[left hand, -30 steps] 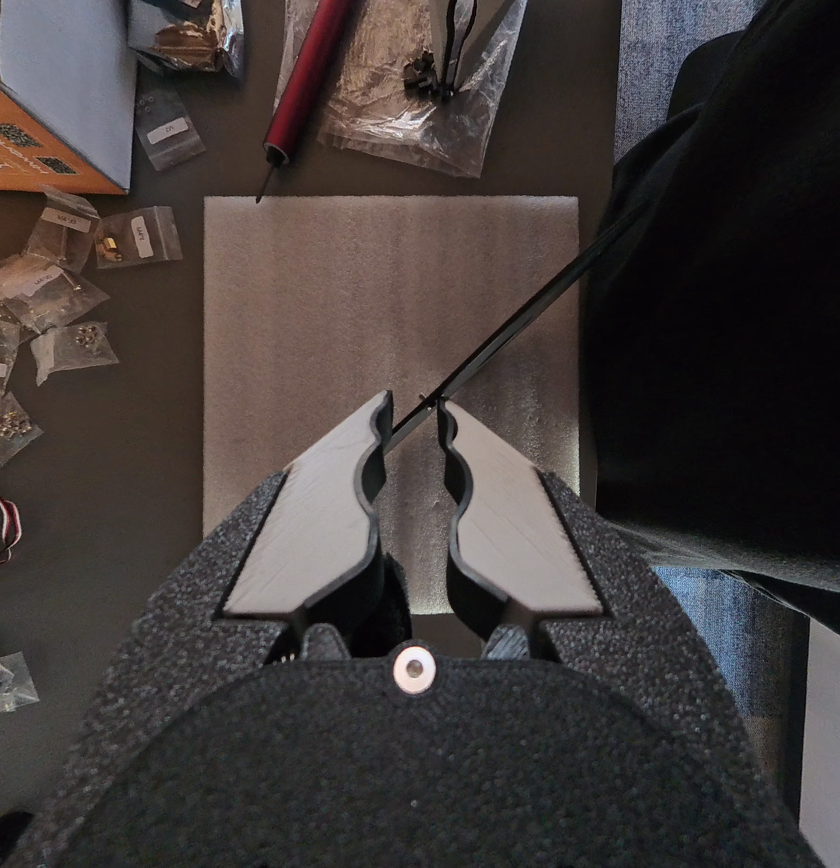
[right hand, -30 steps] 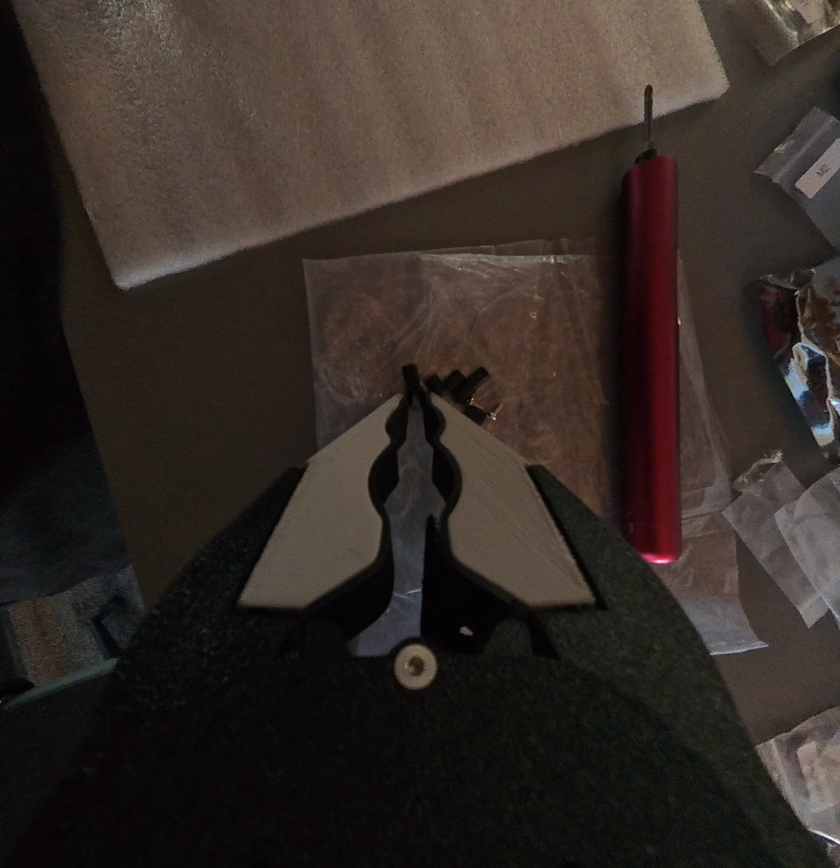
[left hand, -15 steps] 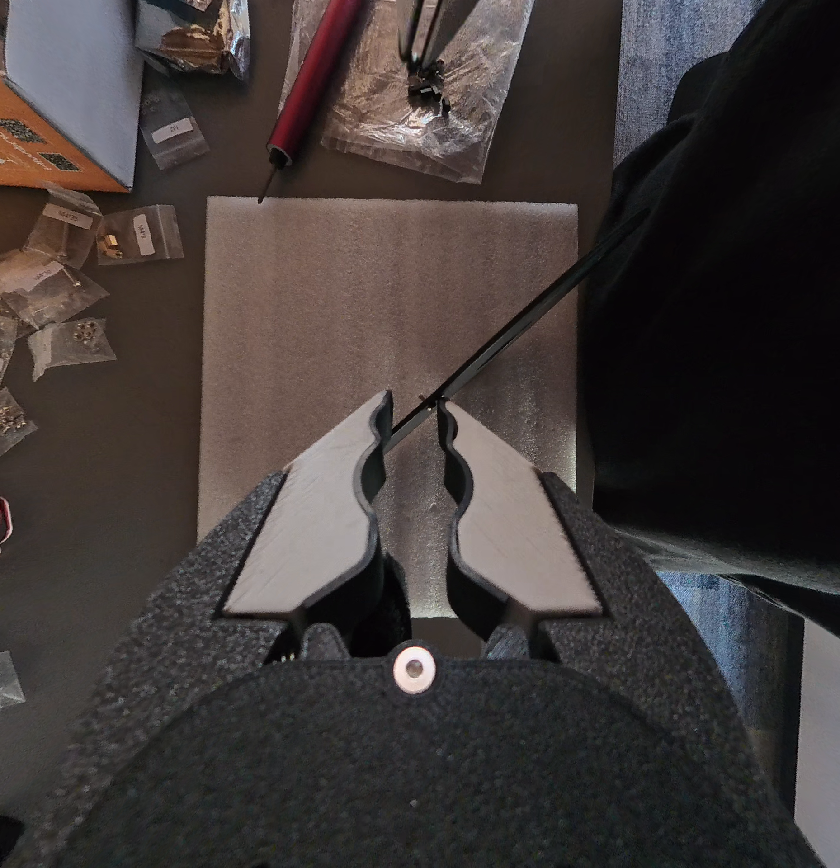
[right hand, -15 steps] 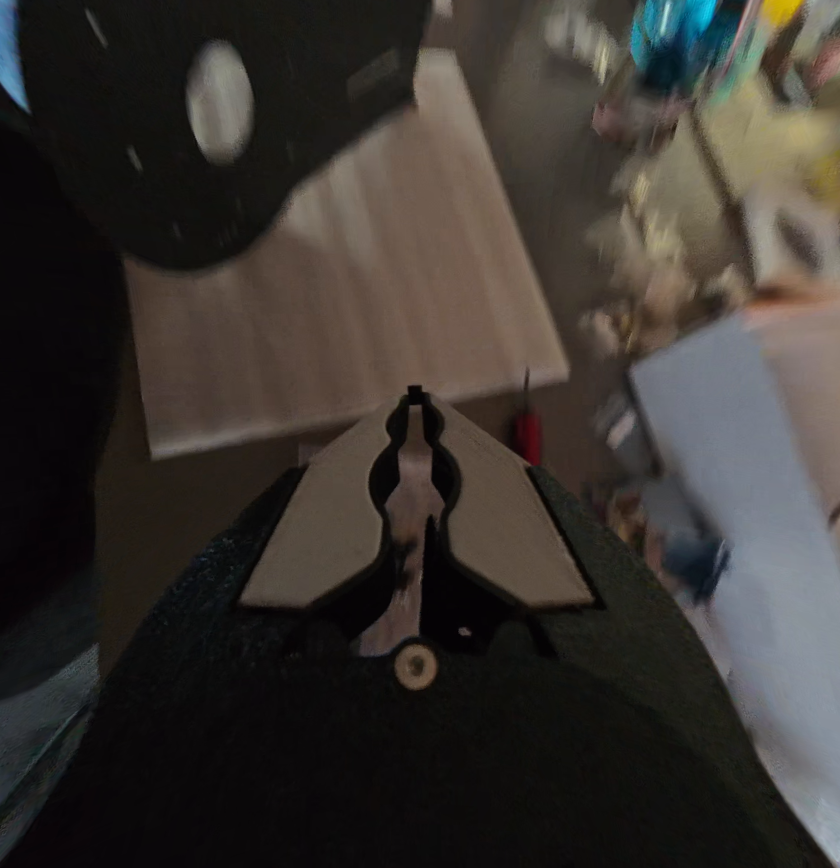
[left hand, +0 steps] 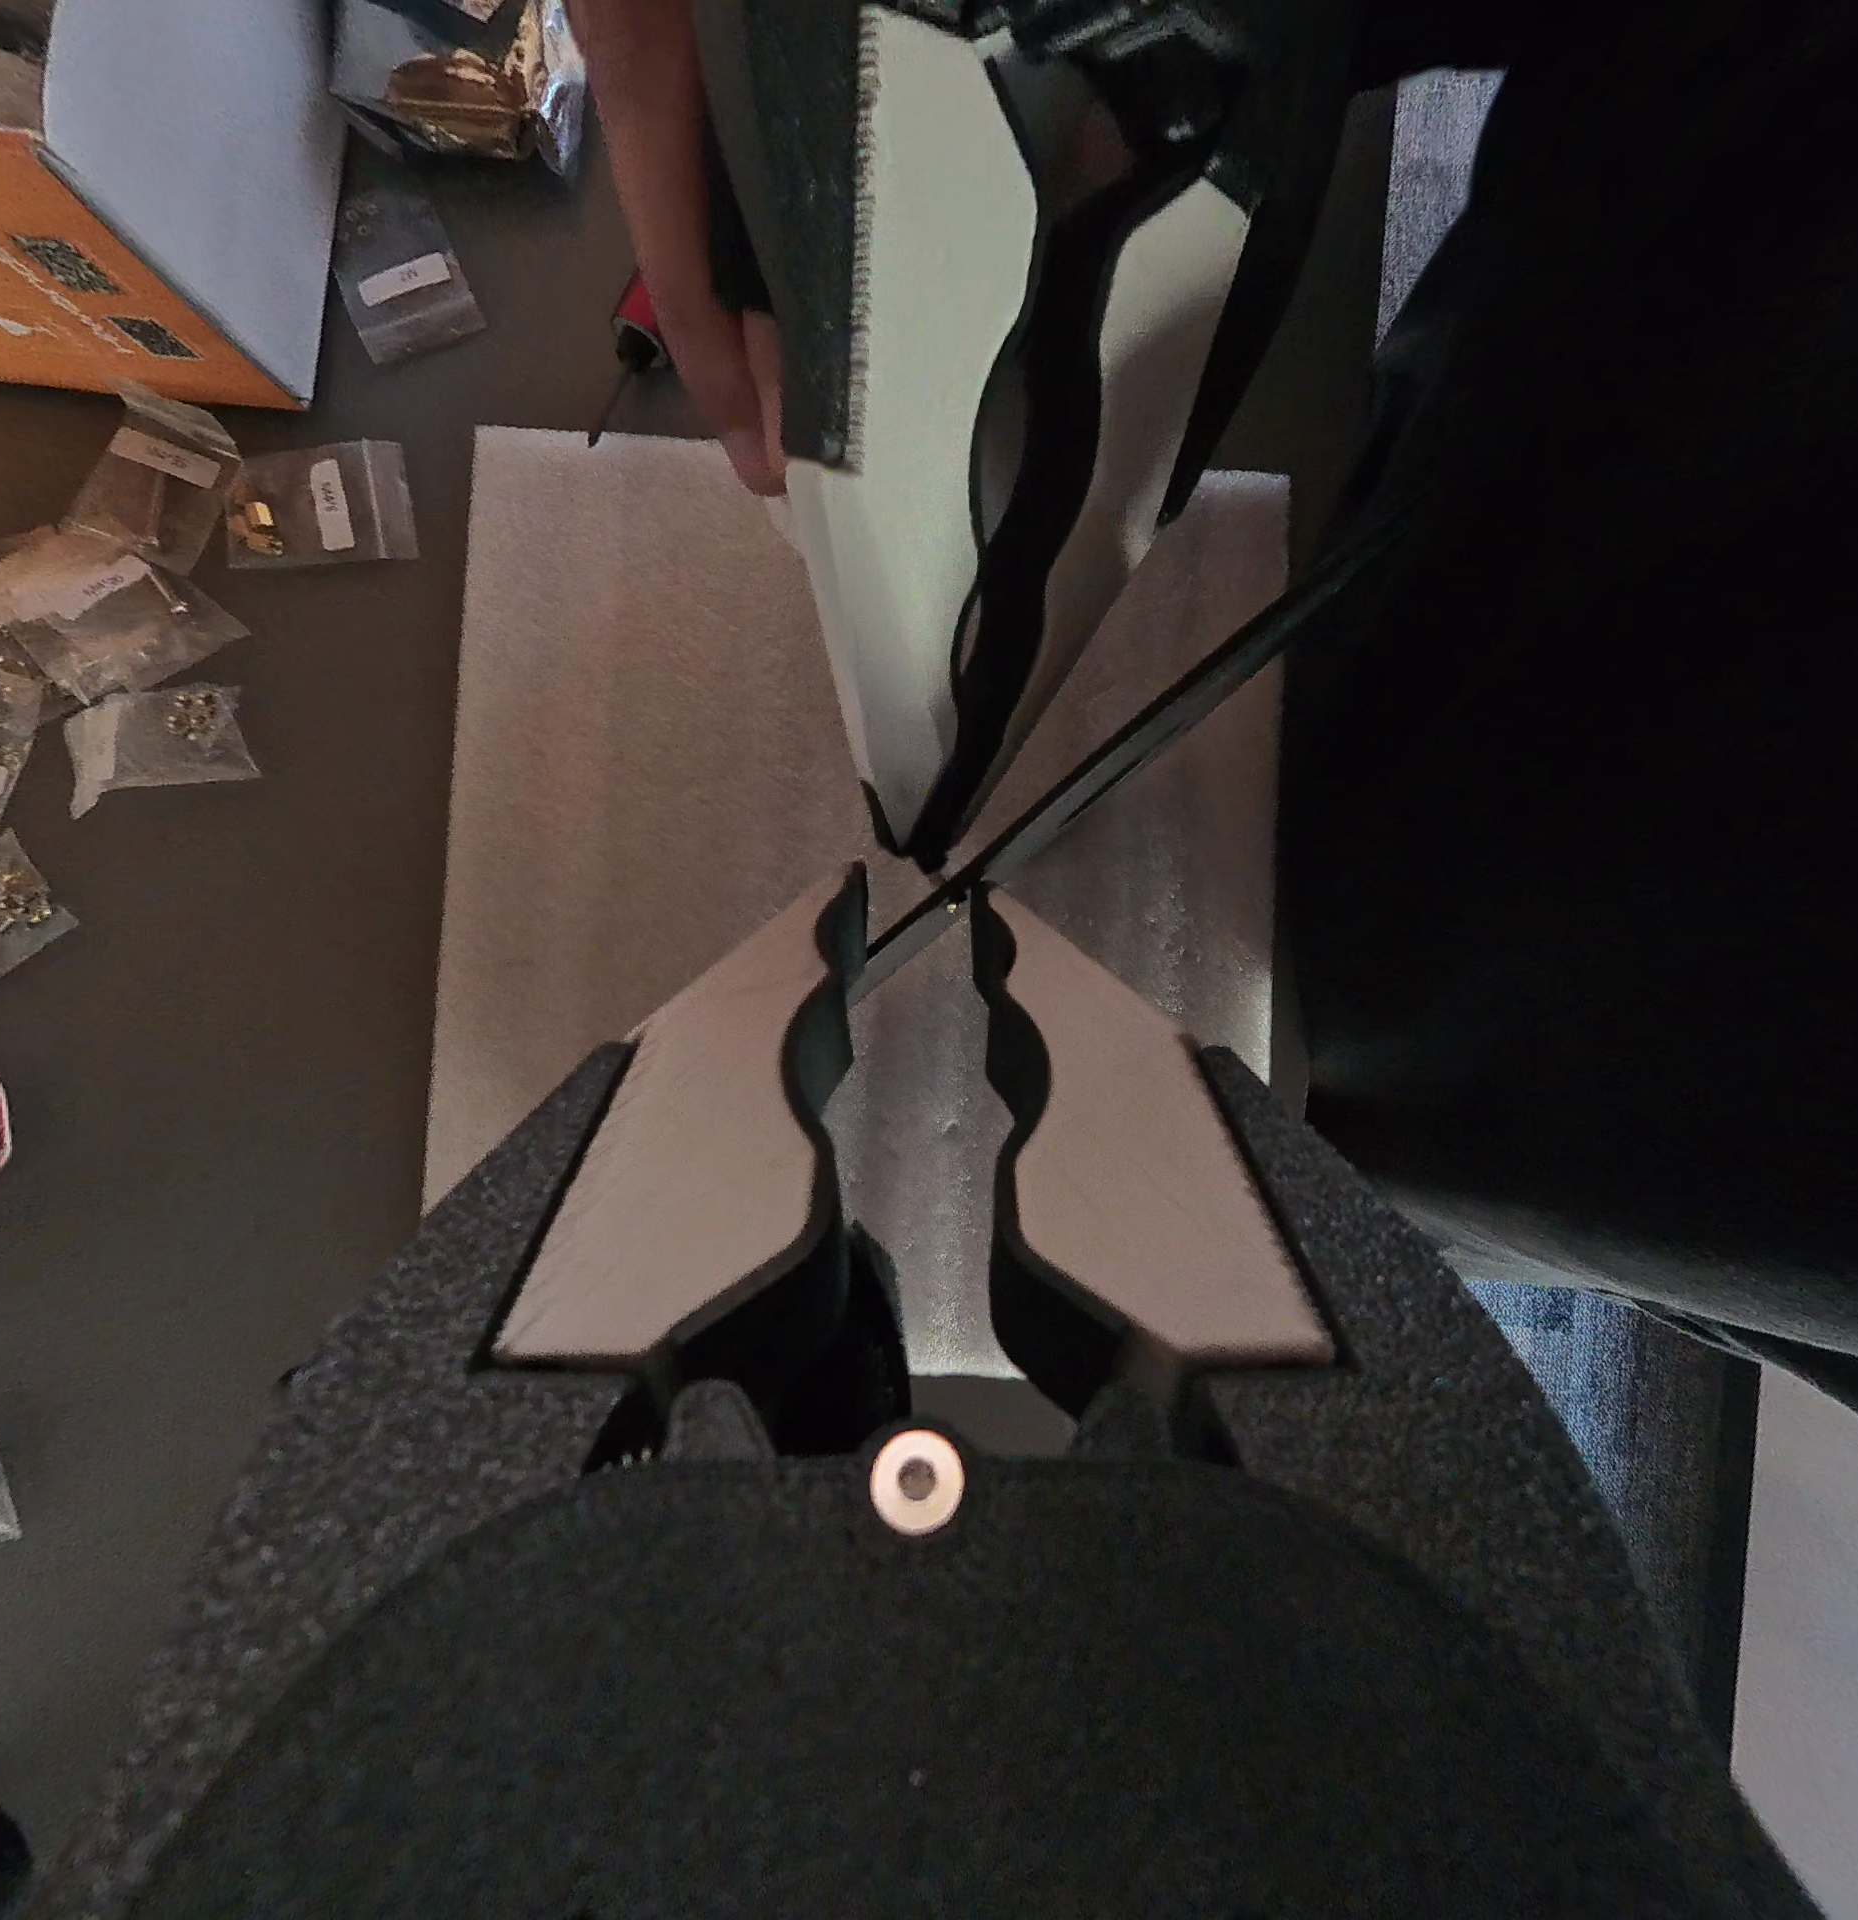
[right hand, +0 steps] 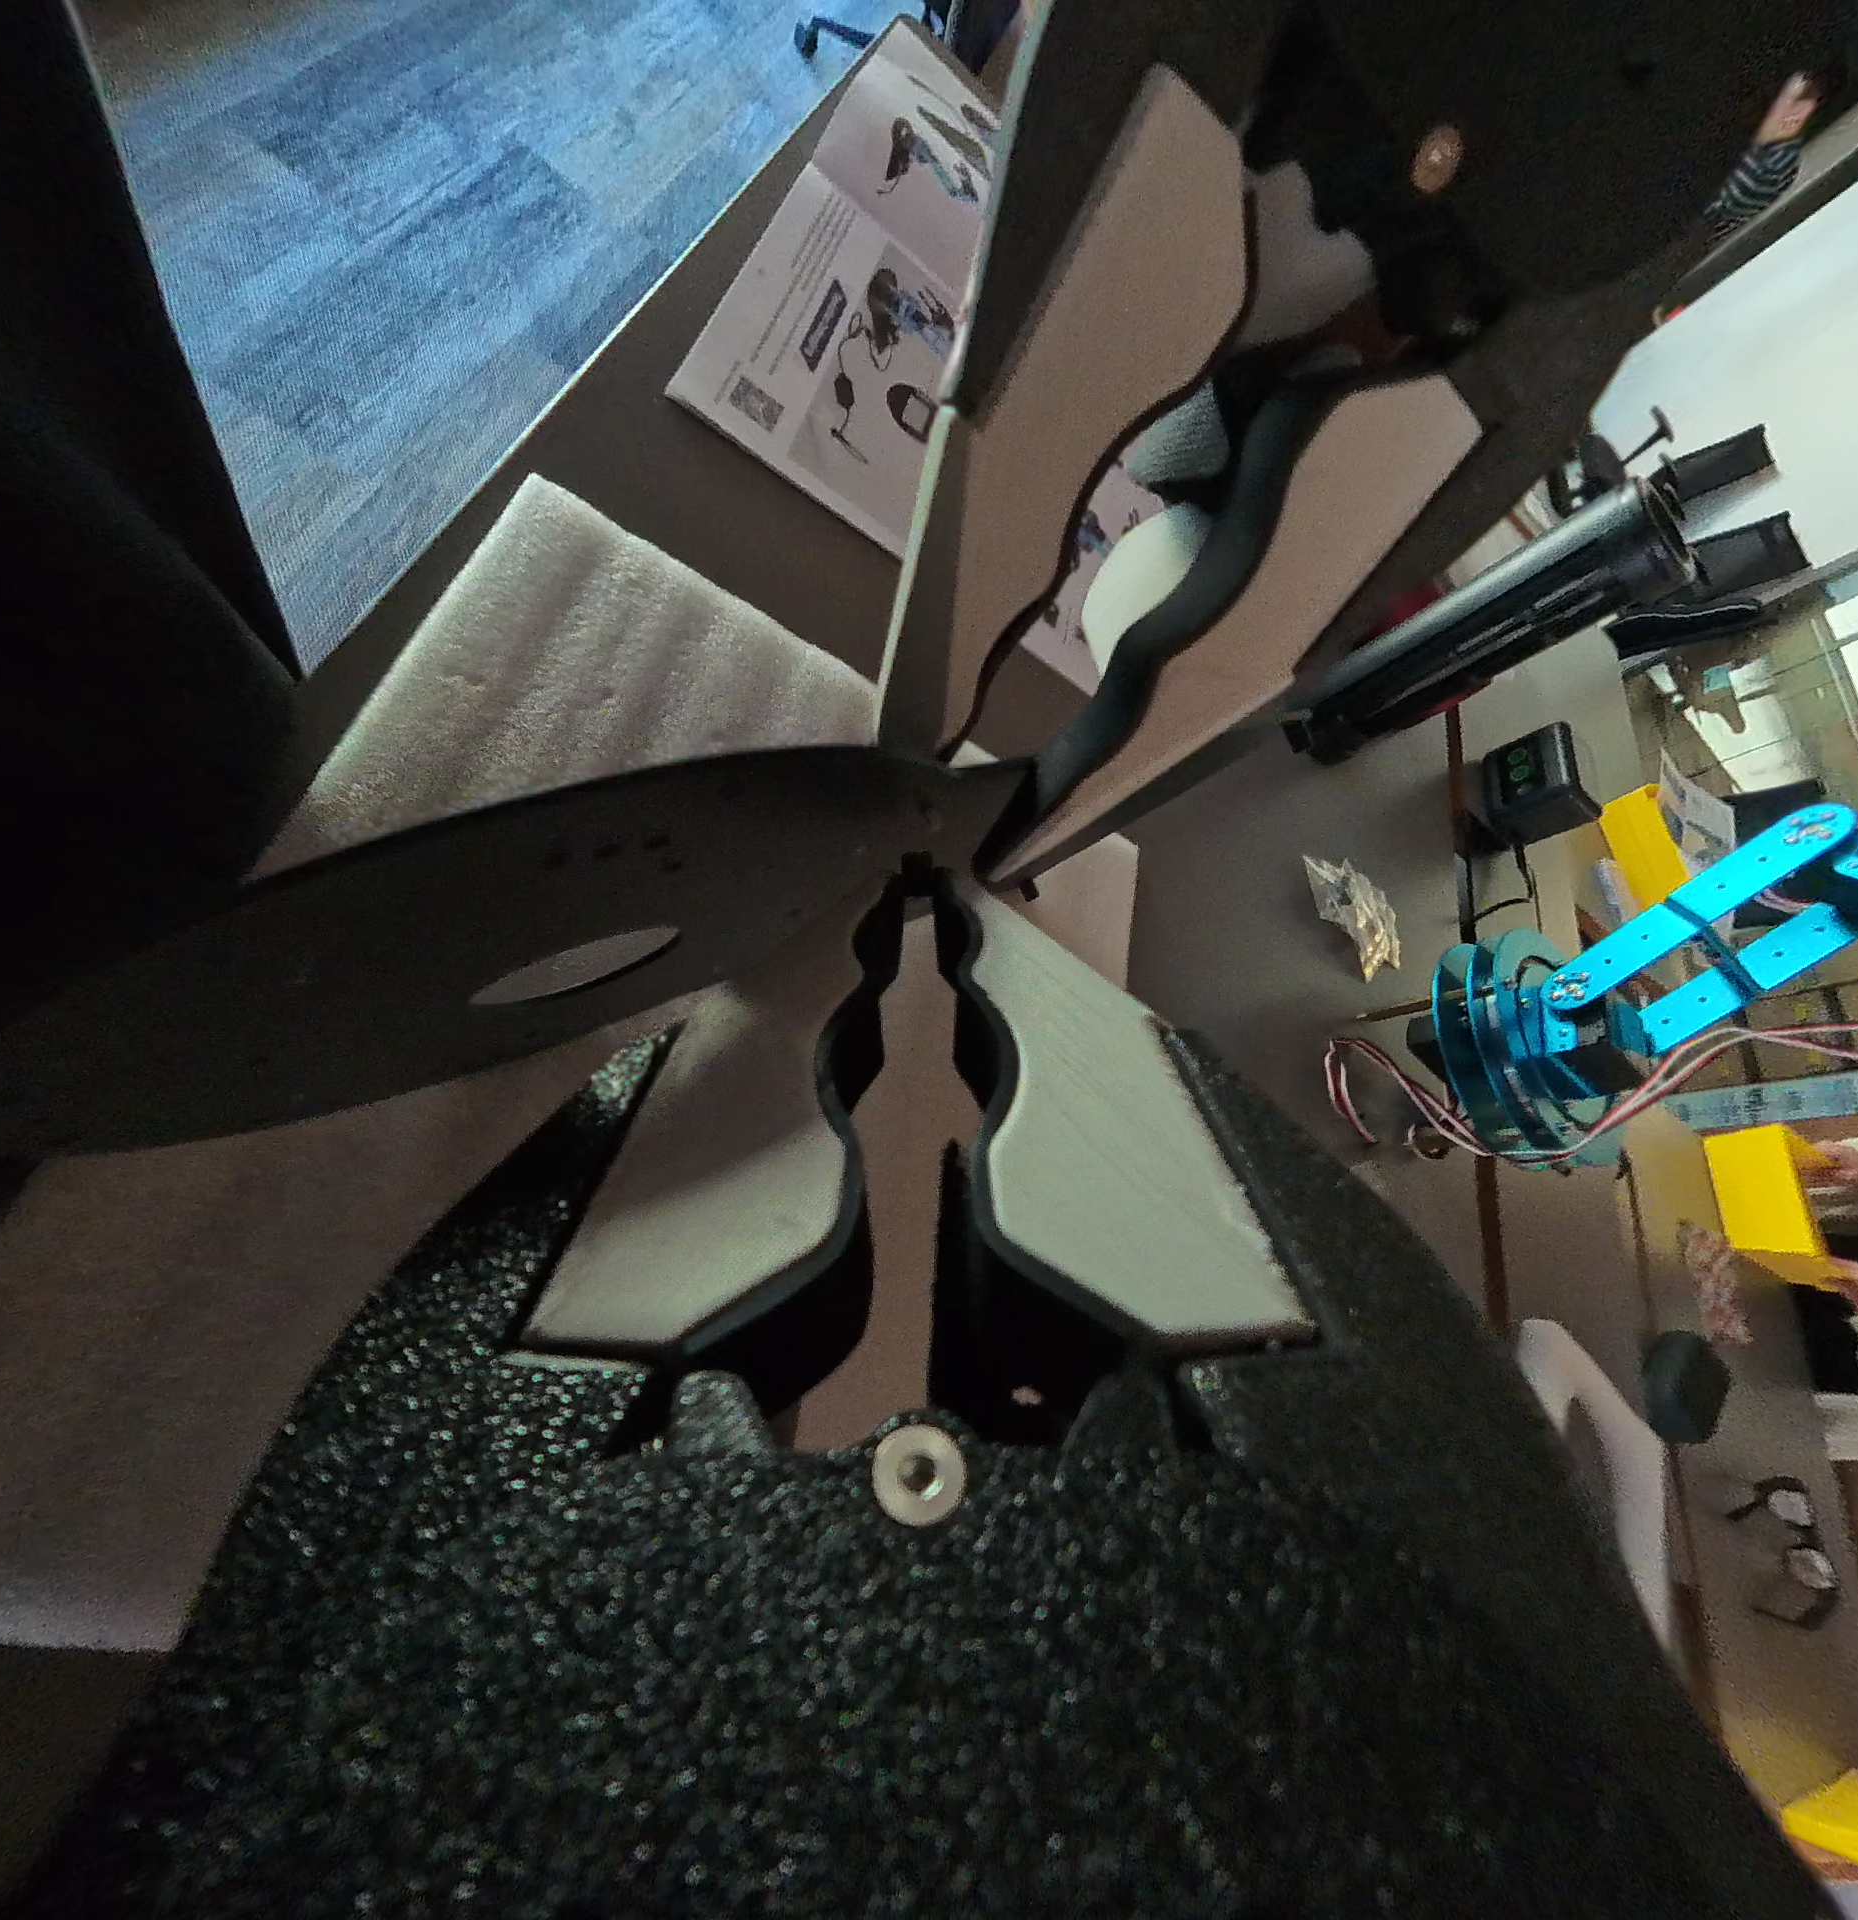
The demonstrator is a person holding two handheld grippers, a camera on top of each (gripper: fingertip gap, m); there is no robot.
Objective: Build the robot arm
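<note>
The black plate (right hand: 437, 935) is thin, flat and drilled with holes. It is likely light and stiff, with slick faces, so it is best pinched at an edge. The left gripper (left hand: 920, 891) does that, its jaws narrowed onto the plate's corner, holding it tilted above the foam sheet (left hand: 613, 727) on the tabletop (left hand: 229, 1039). The right gripper (right hand: 917, 883), jaws almost together, pinches a small black part (right hand: 917, 860). It looks easy to drop, and it sits right at the plate's rim above the foam sheet, just beside the left gripper's tips.
</note>
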